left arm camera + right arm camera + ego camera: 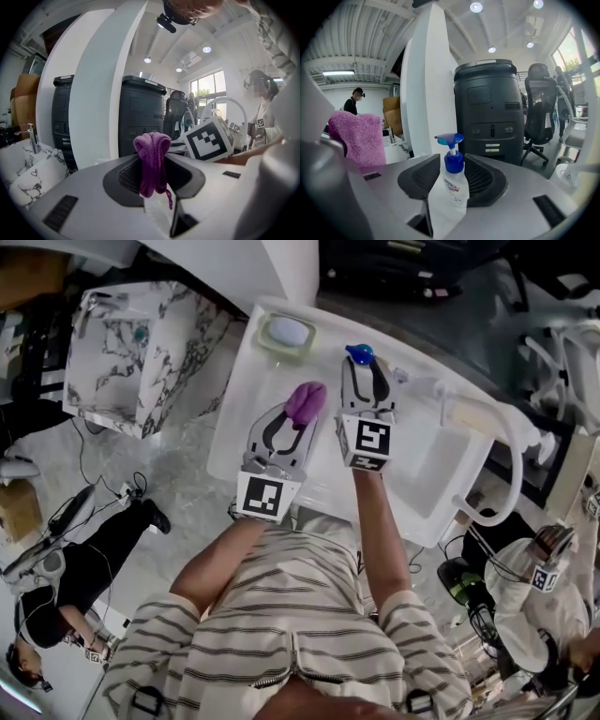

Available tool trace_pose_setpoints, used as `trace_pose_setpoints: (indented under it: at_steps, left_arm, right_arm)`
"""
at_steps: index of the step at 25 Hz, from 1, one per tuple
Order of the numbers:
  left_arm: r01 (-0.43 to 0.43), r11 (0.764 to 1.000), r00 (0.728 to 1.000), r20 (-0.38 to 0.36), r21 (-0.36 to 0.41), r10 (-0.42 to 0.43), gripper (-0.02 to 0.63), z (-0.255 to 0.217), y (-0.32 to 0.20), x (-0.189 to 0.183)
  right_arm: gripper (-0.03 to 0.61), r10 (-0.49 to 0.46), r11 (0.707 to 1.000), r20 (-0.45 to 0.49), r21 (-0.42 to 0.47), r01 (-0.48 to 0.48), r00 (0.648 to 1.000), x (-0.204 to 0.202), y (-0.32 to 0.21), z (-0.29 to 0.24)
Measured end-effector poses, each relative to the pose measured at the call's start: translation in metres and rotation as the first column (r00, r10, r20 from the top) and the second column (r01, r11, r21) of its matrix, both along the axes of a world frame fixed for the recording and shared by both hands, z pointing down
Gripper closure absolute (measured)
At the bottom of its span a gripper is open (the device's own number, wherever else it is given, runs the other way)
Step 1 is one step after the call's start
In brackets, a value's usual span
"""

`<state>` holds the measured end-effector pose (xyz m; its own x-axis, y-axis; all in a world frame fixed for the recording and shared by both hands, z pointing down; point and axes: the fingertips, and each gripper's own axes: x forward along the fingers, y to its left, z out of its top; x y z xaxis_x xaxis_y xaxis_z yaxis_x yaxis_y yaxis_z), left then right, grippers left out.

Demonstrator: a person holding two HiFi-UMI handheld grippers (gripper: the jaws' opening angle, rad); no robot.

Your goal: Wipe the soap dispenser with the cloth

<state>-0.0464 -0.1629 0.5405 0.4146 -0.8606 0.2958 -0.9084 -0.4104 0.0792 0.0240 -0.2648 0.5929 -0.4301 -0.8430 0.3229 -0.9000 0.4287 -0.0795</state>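
The soap dispenser (451, 185), a clear bottle with a blue pump, stands upright on the white counter (272, 479). My right gripper (367, 374) is open, with the bottle between its jaws, and no pad visibly presses on it. In the head view only the blue pump (359, 353) shows past the fingertips. My left gripper (292, 420) is shut on a bunched purple cloth (152, 159), held just left of the dispenser. The cloth (358, 136) also shows at the left of the right gripper view.
A green-rimmed dish (288, 332) sits at the counter's far edge. A white curved faucet pipe (502, 442) rises at the right. A marble block (141, 352) stands to the left. People stand at lower left (56, 596) and lower right (534, 601).
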Motion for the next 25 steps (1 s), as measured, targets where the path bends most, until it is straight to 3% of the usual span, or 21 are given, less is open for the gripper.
trace_pose_setpoints:
  at_steps: [12,25]
  left_arm:
    - [0.001,1.0,1.0,0.016,-0.001,-0.001,0.495,0.005,0.005,-0.005]
    - [-0.018,1.0,1.0,0.019,0.015,0.018,0.495,-0.007,0.016,-0.008]
  right_arm:
    - [0.448,-0.006,1.0,-0.077,0.019,0.007,0.997,0.0,-0.008,0.002]
    - [0.448,-0.042,0.999,0.001,0.011,0.042,0.999,0.006,0.009,-0.023]
